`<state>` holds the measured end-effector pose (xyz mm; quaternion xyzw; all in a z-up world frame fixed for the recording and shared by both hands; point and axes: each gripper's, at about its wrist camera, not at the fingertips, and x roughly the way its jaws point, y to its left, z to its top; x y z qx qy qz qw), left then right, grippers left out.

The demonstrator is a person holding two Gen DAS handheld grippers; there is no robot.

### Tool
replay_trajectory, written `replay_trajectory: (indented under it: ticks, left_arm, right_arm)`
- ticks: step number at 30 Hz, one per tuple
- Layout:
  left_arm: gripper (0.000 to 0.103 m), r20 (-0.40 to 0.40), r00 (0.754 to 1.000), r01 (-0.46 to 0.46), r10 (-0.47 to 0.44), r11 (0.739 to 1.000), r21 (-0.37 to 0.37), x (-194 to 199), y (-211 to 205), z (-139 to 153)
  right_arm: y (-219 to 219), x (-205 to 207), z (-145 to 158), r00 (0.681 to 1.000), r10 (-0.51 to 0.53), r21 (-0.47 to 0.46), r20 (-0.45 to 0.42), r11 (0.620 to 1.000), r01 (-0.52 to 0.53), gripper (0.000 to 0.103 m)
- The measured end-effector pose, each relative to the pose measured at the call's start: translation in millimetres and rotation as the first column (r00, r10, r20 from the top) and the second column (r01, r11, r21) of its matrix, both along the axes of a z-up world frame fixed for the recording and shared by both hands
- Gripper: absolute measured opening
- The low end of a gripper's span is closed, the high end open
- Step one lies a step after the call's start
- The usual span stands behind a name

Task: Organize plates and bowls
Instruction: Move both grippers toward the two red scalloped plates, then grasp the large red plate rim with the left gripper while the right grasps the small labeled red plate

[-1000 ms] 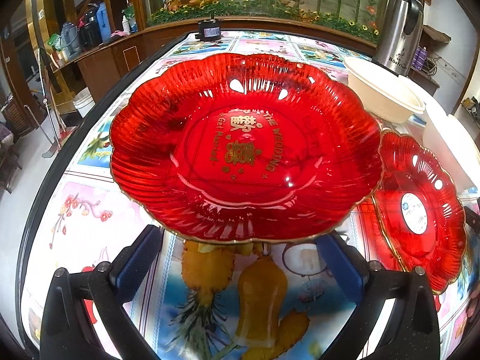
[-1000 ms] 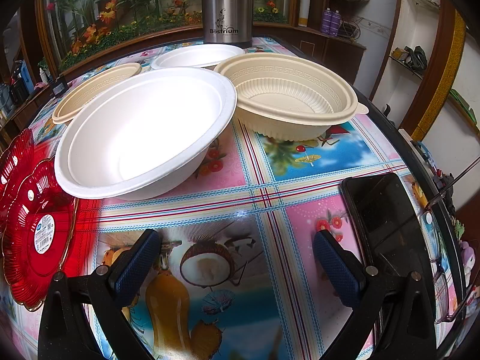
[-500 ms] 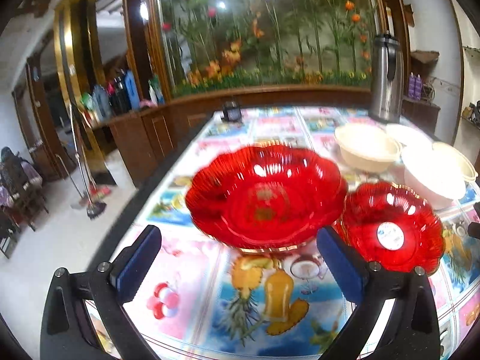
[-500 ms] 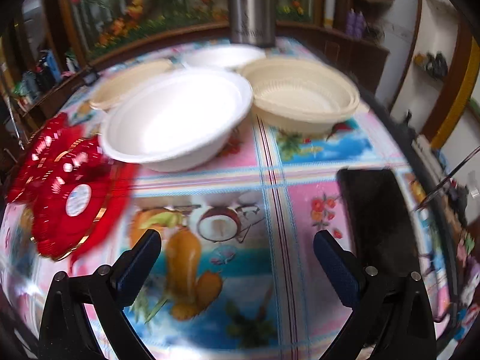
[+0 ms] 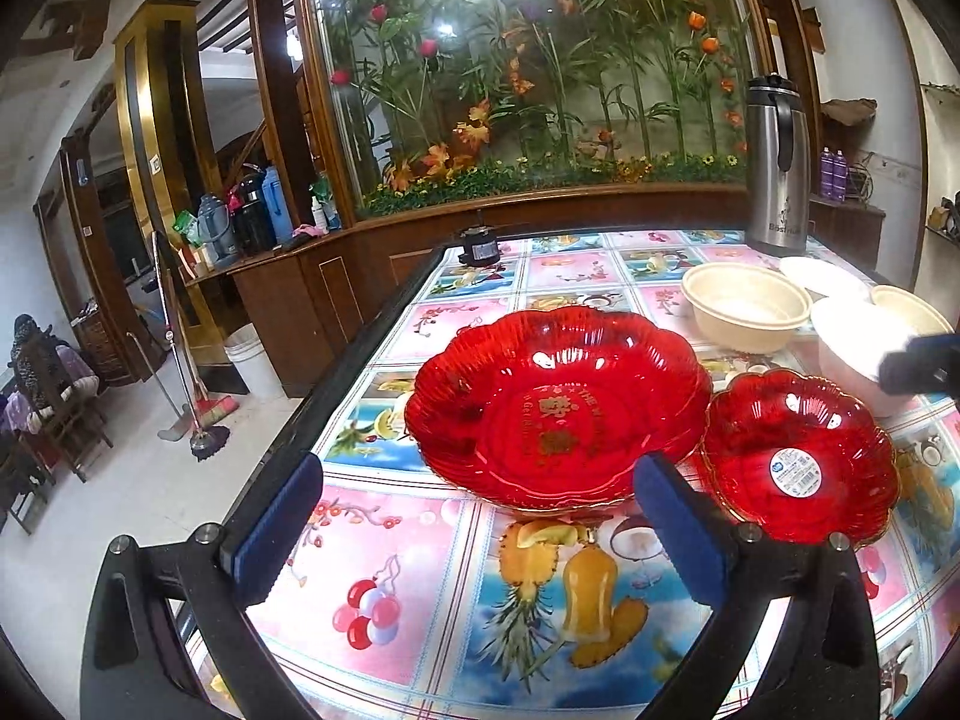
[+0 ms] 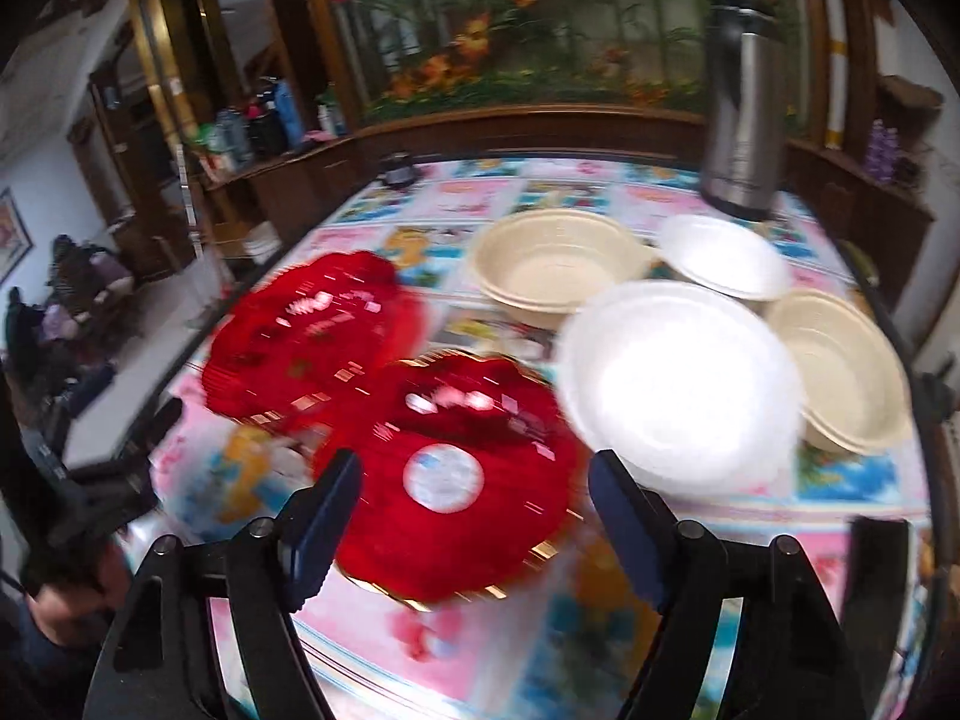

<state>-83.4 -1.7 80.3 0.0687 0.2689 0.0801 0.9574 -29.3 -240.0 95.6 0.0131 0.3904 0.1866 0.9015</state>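
Observation:
A large red scalloped plate (image 5: 552, 408) sits on the table, with a smaller red plate (image 5: 798, 456) bearing a white sticker to its right. Behind them stand a cream bowl (image 5: 744, 312) and white foam bowls (image 5: 852, 342). My left gripper (image 5: 474, 528) is open and empty, raised in front of the large plate. My right gripper (image 6: 474, 516) is open and empty, above the near edge of the small red plate (image 6: 456, 468). The right wrist view is blurred; it shows the large red plate (image 6: 312, 330), a big white bowl (image 6: 672, 378) and cream bowls (image 6: 552, 258).
A steel thermos (image 5: 777, 168) stands at the table's far end. A small black device (image 5: 478, 249) sits at the far left edge. The table (image 5: 420, 600) has a colourful fruit-print cover. A dark phone (image 6: 882, 600) lies at the right edge. The floor drops off to the left.
Both grippers have pulled back and risen, so more of the table shows. The right gripper has swung left, from the white bowls to over the small red plate.

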Motion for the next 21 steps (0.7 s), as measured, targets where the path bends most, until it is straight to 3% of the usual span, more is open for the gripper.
replay_trajectory:
  ticks: [8, 12, 19, 21]
  left_arm:
    - [0.103, -0.005, 1.000, -0.003, 0.003, 1.000, 0.001, -1.2, 4.7, 0.1]
    - [0.103, -0.014, 1.000, -0.004, 0.004, 1.000, 0.000, 0.0, 6.9, -0.4]
    - [0.103, -0.037, 0.999, 0.001, -0.001, 1.000, -0.011, 4.8, 11.3, -1.5]
    - [0.103, -0.059, 0.998, 0.020, -0.023, 0.999, -0.051, 9.6, 16.0, -1.2]
  right_arm:
    - [44.1, 43.1, -2.6, 0.996, 0.070, 0.054, -0.056, 0.996, -0.067, 0.062]
    - [56.5, 71.0, -8.7, 0.993, 0.061, 0.064, -0.105, 0.996, -0.055, 0.049]
    - [75.8, 107.3, -23.4, 0.988, 0.043, 0.014, -0.151, 0.999, -0.041, 0.046]
    - [79.0, 111.9, -26.5, 0.986, 0.049, 0.007, -0.161, 0.999, -0.048, 0.042]
